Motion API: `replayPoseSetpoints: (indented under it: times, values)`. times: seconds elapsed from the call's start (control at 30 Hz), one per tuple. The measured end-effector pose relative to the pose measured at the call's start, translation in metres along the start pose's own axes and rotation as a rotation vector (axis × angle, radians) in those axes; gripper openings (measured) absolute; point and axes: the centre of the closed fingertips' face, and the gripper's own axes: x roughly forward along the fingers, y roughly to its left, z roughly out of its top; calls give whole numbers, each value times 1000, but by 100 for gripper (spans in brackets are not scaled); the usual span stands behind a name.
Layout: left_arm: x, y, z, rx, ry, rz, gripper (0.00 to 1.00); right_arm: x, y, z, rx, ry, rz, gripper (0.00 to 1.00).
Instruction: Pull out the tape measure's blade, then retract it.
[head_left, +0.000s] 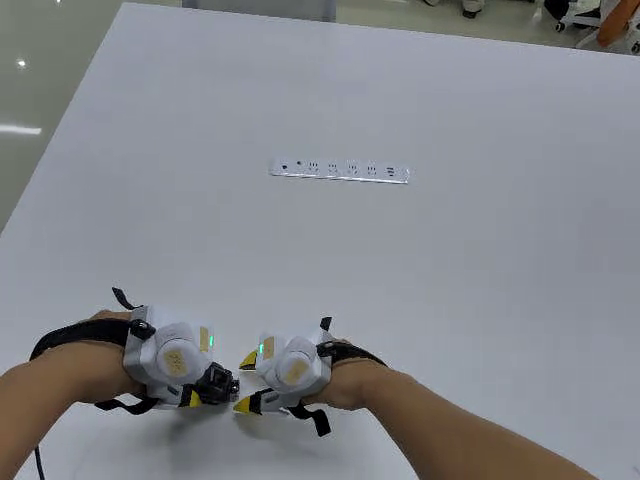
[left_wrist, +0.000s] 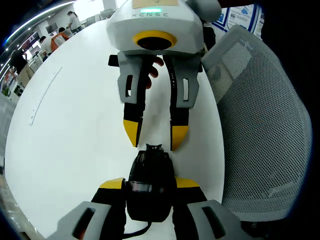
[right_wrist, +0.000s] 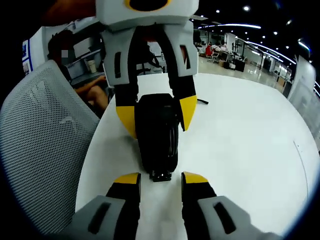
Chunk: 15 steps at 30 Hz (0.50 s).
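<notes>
tape measure, black, sits low on the white table, pinched between the jaws of the left gripper. just right of it, the right gripper faces its blade end, jaws spread.

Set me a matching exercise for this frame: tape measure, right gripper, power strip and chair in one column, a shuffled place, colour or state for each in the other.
1. tape measure
2. right gripper
3. power strip
4. chair

A. white, lying far beyond both grippers
B. open, facing the tape measure's front end
C. grey mesh
D. black, clamped in the left gripper

Pairs: 1-D, 2-B, 3-A, 4-C
</notes>
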Motion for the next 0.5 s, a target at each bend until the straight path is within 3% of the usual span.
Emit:
replayPoseSetpoints:
  times: [0.13,0.27,0.37,0.4,0.43,0.5]
  values:
    - [0,0,0,-12,-2,-2,32,4,-2,-3,-13,18,-28,16]
    - [0,0,0,-11,-5,0,32,5,-3,-5,2,1,-19,15]
    - [0,0,0,-13,-8,1,32,8,-1,-9,-1,24,-38,14]
    - [0,-1,0,-10,-7,0,32,7,-1,-7,-73,32,-27,13]
    - [0,-1,0,-9,-7,0,32,7,-1,-7,-35,24,-28,12]
    - [0,-1,0,-8,-12,1,32,6,-2,-7,-45,15,-26,12]
